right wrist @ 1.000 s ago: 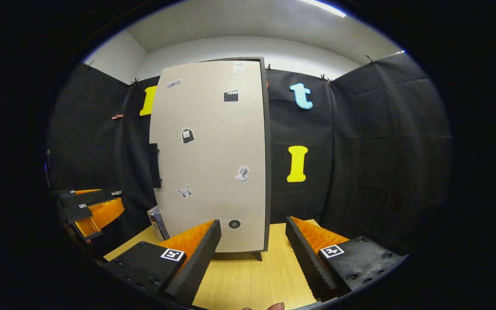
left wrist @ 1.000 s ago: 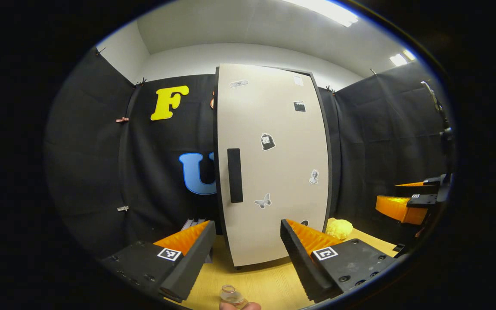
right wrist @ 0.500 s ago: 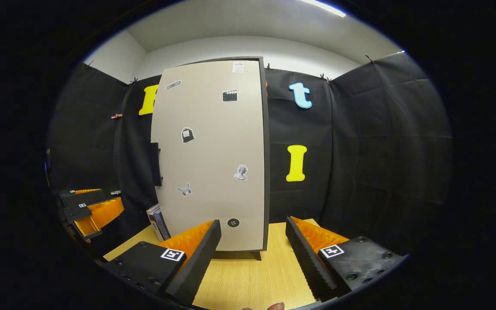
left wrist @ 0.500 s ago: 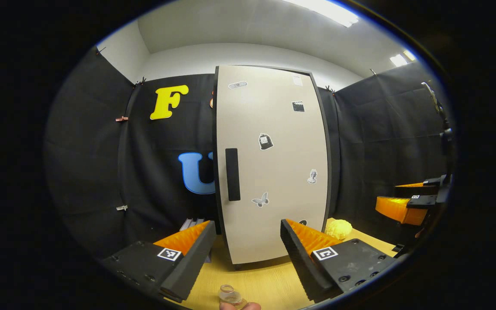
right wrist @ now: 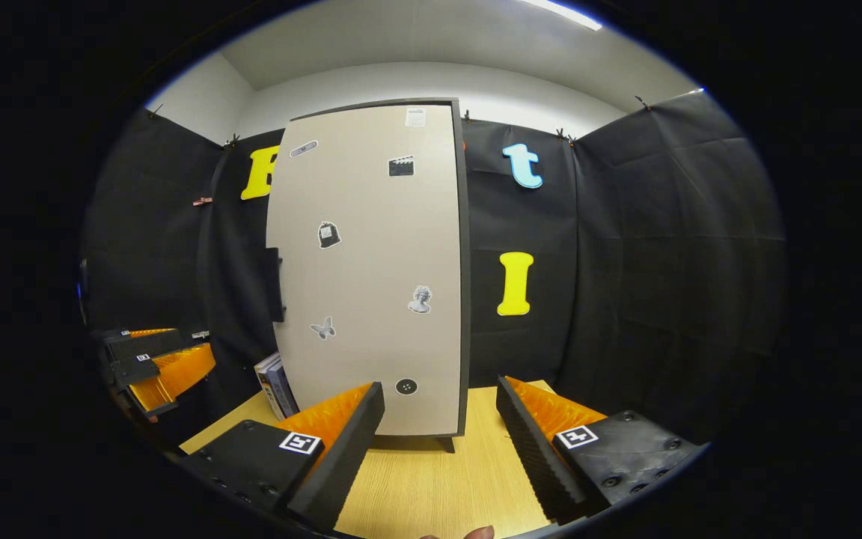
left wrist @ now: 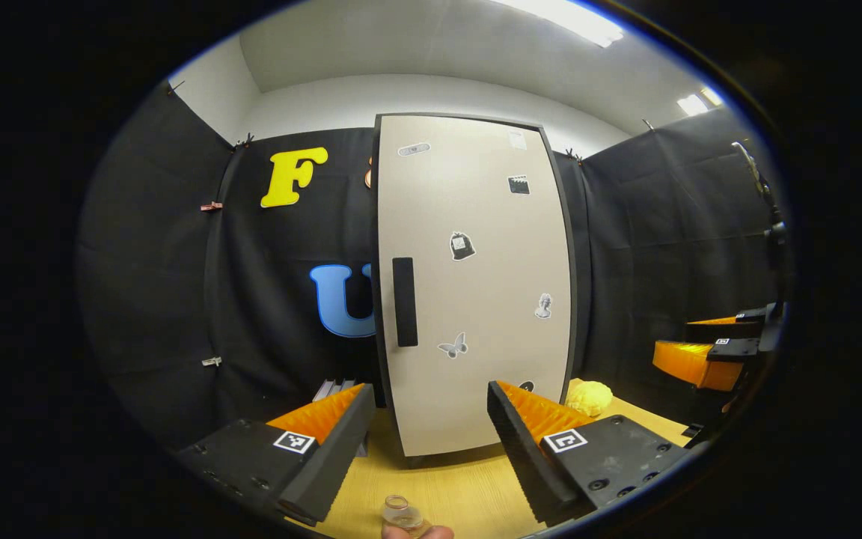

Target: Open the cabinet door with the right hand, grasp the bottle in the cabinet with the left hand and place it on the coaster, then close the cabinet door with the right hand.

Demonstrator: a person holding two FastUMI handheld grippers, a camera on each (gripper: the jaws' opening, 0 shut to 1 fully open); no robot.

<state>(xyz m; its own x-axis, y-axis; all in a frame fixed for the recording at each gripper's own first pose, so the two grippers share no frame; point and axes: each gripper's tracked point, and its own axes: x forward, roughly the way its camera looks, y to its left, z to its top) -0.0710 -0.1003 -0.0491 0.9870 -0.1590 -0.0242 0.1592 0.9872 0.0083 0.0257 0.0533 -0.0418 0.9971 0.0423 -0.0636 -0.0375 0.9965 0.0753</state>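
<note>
I see the beige cabinet door (left wrist: pixel 476 284) at frame centre, shut, its dark handle (left wrist: pixel 404 302) on its left edge. A small glass bottle (left wrist: pixel 399 512) sits bottom centre. Both tongs — left gripper (left wrist: pixel 425 419), right gripper (right wrist: pixel 440 415) — gape apart, holding nothing.

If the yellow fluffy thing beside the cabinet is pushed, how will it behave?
The yellow fluffy thing looks soft and loosely crumpled, so it would probably squash and slide, not roll. It seems light for its size. It lies on the smooth wooden table, so a push likely moves it easily.
</note>
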